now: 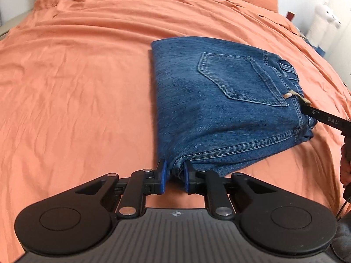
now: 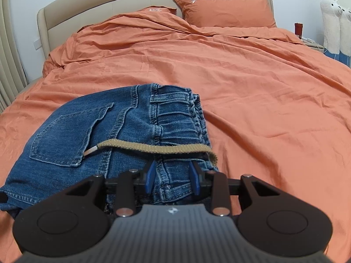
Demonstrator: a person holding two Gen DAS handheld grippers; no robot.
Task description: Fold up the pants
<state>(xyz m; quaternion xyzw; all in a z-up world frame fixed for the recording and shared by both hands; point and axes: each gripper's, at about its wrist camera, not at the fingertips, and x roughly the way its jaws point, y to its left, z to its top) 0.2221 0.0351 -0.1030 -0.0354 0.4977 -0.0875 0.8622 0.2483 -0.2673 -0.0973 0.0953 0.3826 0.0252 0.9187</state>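
Note:
Blue jeans (image 1: 219, 100) lie folded into a compact stack on the orange bed cover, back pocket (image 1: 239, 79) up. They also show in the right wrist view (image 2: 92, 135), with a tan drawstring (image 2: 153, 148) lying across the waistband. My left gripper (image 1: 174, 175) holds the near folded corner of the jeans between its blue pads. My right gripper (image 2: 172, 178) holds the waistband edge between its blue pads. One right finger (image 1: 322, 116) shows at the jeans' right side in the left wrist view.
The orange bed cover (image 2: 263, 92) spreads widely around the jeans. Two orange pillows (image 2: 223, 8) and a beige headboard (image 2: 87, 2) are at the far end. White plush toys (image 2: 333, 22) and a nightstand stand at the right side.

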